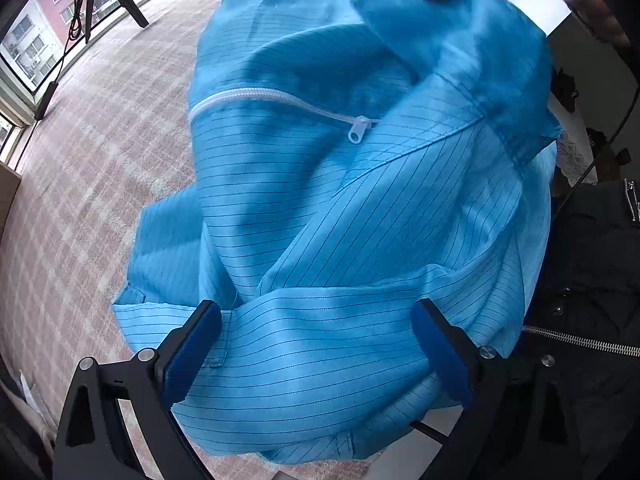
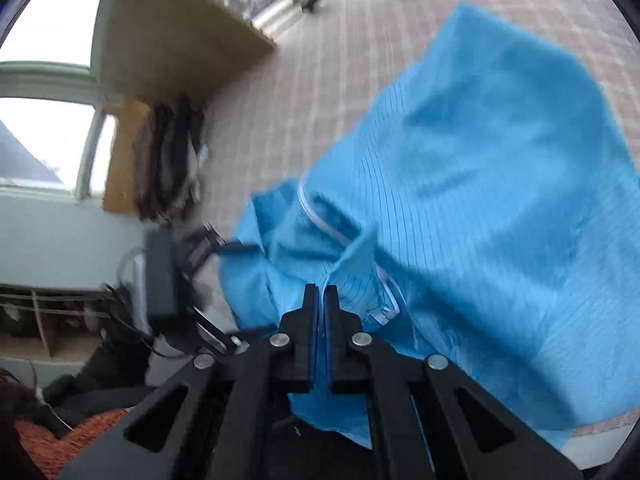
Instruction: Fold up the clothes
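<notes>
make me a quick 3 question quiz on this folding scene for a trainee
1. True or false: the left hand-held gripper has its jaws clamped on the blue garment.
2. What colour is the garment's zipper? A) black B) white C) red
3. Fill in: the right hand-held gripper is ____ on a fold of the garment.
Key: 1 false, its jaws stand wide apart over the cloth; 2 B; 3 shut.
</notes>
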The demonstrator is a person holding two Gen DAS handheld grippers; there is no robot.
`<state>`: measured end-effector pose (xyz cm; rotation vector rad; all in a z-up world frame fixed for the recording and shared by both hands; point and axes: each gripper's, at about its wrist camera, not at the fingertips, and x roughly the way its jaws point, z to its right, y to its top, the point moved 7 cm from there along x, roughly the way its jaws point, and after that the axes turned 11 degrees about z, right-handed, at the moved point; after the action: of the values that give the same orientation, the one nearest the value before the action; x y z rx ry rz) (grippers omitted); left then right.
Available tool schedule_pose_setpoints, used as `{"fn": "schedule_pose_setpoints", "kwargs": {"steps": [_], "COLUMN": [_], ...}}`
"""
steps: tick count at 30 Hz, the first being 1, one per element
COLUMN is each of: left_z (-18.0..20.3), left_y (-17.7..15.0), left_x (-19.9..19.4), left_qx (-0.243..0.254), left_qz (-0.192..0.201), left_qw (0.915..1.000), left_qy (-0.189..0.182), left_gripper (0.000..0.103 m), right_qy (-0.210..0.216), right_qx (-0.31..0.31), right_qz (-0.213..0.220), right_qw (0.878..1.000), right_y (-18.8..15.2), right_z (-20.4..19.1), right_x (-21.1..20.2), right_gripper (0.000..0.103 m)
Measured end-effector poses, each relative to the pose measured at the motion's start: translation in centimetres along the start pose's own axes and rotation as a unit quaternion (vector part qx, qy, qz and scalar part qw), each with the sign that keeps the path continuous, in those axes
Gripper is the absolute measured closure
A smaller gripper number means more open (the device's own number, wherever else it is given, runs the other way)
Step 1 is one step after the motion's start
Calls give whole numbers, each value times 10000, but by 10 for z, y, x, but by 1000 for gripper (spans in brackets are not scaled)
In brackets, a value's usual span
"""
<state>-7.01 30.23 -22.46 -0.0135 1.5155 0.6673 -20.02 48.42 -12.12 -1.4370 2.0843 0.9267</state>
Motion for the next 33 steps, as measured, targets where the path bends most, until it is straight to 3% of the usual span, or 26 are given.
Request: {"fn": "schedule_pose_setpoints", "kwargs": {"steps": [1,4,7,8,9,12,14,19,20,21,22,23,24,25,28,33], "left_z": [-3,-11,-9,-8,-5,12,31,66,69,70,70,68,64,58,33,-1], "left_y": [4,19,38,45,52,81,101,119,124,128,130,131,129,127,124,133], "left_x": [-2,-14,-29,-34,-35,-25,-13,14,19,23,27,30,31,30,14,-46], "left_qx": [-44,-63,72,117,139,211,532,1380,1368,1312,1229,1122,957,700,96,-193], "left_qz": [37,193,462,566,632,695,640,605,584,569,546,514,454,384,562,1277], "left_qw": [10000,9995,9983,9978,9976,9973,9964,9886,9889,9897,9908,9920,9934,9949,9945,9889], "left_qy": [38,246,343,321,236,-94,-178,64,25,-48,-151,-282,-436,-609,-878,-736], "left_gripper": [7,7,7,6,6,6,6,5,6,7,21,54,72,101,101,101], "right_qy": [7,-712,-1155,-1227,-1283,-1444,-1429,-1381,-1388,-1377,-1358,-1346,-1334,-1322,-1123,-1048], "right_qx": [-1,-580,-1310,-1415,-1415,-1395,-1275,-998,-909,-760,-586,-477,-368,-259,-4,-118], "right_qz": [316,419,139,3,-113,-423,-596,-569,-522,-499,-467,-336,-205,-75,325,787], "right_qw": [9995,9949,9845,9823,9815,9787,9797,9837,9848,9863,9879,9892,9902,9909,9931,9913], "right_y": [13,21,-9,-21,-36,-81,-107,-128,-127,-126,-125,-120,-116,-111,-92,-45], "right_z": [-1,3,4,13,20,39,46,58,63,70,75,77,78,80,76,59], "right_x": [-12,-31,-45,-56,-61,-65,-56,-41,-39,-38,-40,-46,-51,-57,-80,-105], "right_gripper": [100,90,60,46,44,44,44,44,53,83,97,100,100,100,100,100]}}
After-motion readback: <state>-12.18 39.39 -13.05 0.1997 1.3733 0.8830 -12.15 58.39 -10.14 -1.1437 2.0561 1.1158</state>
